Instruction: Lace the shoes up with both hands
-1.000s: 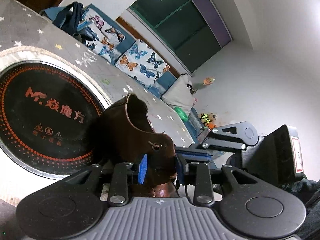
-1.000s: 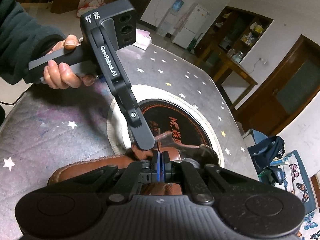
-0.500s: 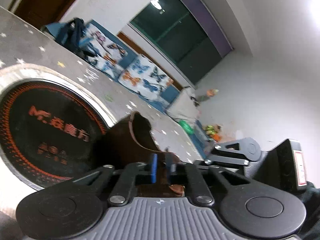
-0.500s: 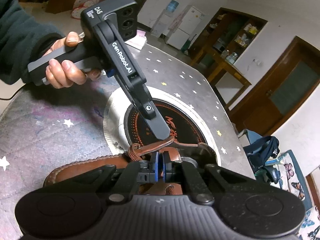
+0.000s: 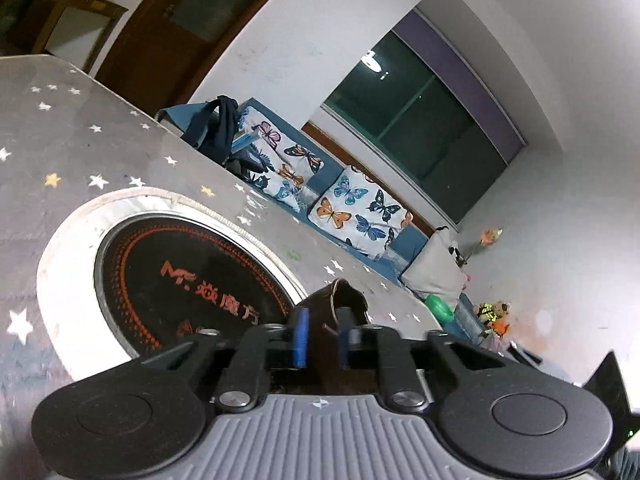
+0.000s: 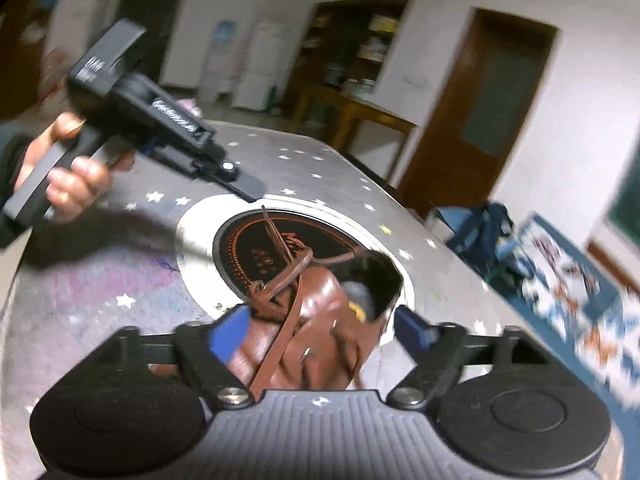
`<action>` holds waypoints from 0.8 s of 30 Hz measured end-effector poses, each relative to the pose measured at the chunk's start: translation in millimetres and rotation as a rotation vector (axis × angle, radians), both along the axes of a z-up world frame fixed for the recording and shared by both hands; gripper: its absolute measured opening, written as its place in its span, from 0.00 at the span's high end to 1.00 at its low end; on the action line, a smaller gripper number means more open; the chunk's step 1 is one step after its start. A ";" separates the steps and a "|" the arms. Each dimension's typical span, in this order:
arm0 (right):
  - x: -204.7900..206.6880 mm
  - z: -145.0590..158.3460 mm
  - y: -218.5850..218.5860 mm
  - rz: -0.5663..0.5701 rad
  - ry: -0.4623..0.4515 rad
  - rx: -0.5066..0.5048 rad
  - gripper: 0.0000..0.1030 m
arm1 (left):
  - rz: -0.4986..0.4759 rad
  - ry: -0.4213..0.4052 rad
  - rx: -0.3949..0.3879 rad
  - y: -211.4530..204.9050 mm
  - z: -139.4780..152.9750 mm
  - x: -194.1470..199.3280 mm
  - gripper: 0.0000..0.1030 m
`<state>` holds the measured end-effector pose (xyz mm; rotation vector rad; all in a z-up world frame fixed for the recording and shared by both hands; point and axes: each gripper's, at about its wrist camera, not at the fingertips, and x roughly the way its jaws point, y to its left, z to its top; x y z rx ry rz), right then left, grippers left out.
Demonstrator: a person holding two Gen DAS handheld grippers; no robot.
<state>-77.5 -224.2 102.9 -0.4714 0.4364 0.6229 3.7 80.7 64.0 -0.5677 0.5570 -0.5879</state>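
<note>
A brown leather shoe (image 6: 308,320) is seen lying on the grey star-printed surface (image 6: 100,300), its heel end overlapping the white ring of a round black cooker plate (image 6: 256,248) set into that surface. Its brown lace (image 6: 280,292) is seen knotted loosely over the tongue, with one strand running up toward the left hand-held gripper (image 6: 250,188). In the left wrist view, the left hand-held gripper (image 5: 320,334) is shown narrow, its blue pads close together around a thin strand in front of the shoe (image 5: 340,300). The right hand-held gripper (image 6: 320,330) is held wide apart above the shoe, with nothing gripped. A butterfly-patterned sofa (image 5: 344,204) is seen beyond the surface.
</note>
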 end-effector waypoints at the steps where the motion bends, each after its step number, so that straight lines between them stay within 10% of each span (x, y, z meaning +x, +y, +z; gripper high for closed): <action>1: -4.5 -1.2 -3.2 -0.026 0.009 0.023 0.12 | 0.005 -0.003 0.007 -1.5 -0.6 -3.3 0.55; 16: -33.0 -38.1 -48.2 -0.373 0.145 0.202 0.00 | -0.010 0.034 -0.052 -38.4 -22.4 3.6 0.43; 24: -36.6 -59.1 -58.6 -0.415 0.224 0.239 0.00 | -0.016 0.047 -0.127 -41.9 -27.6 3.0 0.78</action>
